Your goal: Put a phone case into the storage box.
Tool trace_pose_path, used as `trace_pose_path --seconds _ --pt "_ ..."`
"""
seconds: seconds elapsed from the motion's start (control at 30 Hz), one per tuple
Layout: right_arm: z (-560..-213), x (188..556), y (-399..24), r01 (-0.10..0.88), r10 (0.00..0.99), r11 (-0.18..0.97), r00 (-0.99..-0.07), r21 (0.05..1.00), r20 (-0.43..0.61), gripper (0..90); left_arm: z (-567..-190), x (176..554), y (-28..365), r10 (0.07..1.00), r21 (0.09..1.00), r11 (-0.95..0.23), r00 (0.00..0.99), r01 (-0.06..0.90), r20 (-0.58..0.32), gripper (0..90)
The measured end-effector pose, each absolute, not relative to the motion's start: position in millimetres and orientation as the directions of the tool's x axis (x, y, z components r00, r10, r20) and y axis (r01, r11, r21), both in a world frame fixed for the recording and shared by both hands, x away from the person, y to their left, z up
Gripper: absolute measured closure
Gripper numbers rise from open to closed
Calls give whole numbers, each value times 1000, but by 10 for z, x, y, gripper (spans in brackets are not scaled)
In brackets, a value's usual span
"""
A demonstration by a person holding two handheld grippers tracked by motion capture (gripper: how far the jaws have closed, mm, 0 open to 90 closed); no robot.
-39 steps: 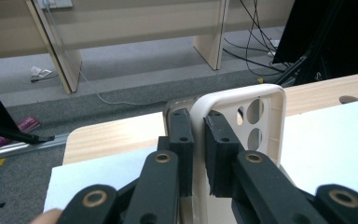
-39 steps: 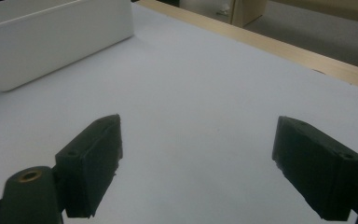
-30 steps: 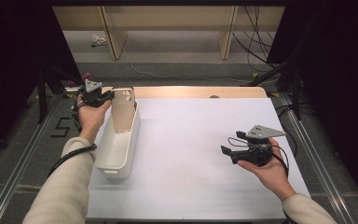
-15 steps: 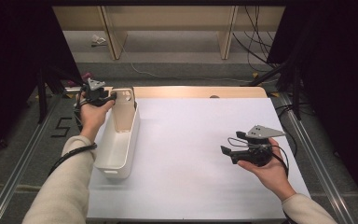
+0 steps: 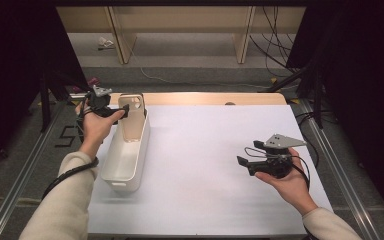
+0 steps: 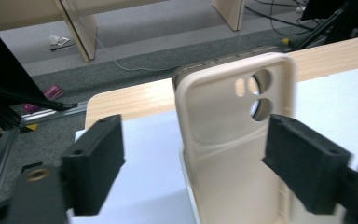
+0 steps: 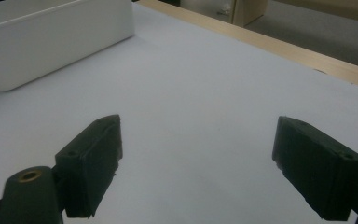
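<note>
High view: left gripper [image 5: 122, 112] at the far left of the bench [image 5: 205, 165], right at the far end of the white bin [image 5: 125, 159]. Beige phone case [image 5: 131, 116] stands upright in that far end, leaning on the end wall. The jaws have just been opening; a second ago the gripper sat in much the same spot with the case pinched, now the case stands on its own. Right gripper [image 5: 244, 165] is held level over the bare white sheet at the right, well apart from the bin, jaws spread, nothing in them.

Left gripper view: black jaws [image 6: 193, 168] stand wide, one on each side of the phone case [image 6: 233, 135]. The left one is clearly off it. The right one overlaps the case's edge in the frame, but seems nearer the camera, not pressing. Camera cut-outs of the case at the top, open hollow side facing the lens. Its lower part drops inside the bin's rim [image 6: 189, 186].

Right gripper view: jaws [image 7: 198, 163] wide apart above the white sheet; the bin's side wall [image 7: 56, 39] at far left, wooden bench edge [image 7: 270, 44] beyond.

Reading: the case looks released into the bin, so the placing step seems done. Next likely step is backing the left gripper away without clipping the case, which stands tall and could tip.
</note>
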State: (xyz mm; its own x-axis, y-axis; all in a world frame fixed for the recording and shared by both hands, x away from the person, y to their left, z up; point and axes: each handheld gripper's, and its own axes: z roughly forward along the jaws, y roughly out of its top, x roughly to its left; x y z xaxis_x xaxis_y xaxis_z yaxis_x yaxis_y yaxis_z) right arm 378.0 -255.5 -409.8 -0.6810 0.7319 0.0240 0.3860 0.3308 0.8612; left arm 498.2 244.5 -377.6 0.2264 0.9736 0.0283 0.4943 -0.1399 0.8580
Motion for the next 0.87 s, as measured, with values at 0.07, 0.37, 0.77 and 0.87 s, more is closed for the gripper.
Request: trace_pose_path --seconds 0.07,0.37,0.77,0.87 --pt "-4100 3783 -2563 388 733 327 -680 862 28 166 -3739 4833 2432 966 864 -140 259 484 11 147" --pt "-4100 3783 -2569 386 731 325 -681 863 30 165 -3815 3929 2333 919 903 -113 390 415 -64 30" --pt "-4084 3770 -2586 380 729 308 -684 872 40 165 -4031 3459 2160 864 928 -189 503 321 2 21" --pt "-4078 3770 -2596 379 730 301 -682 875 45 163 -4053 3422 2152 859 931 -184 511 315 -3 21"
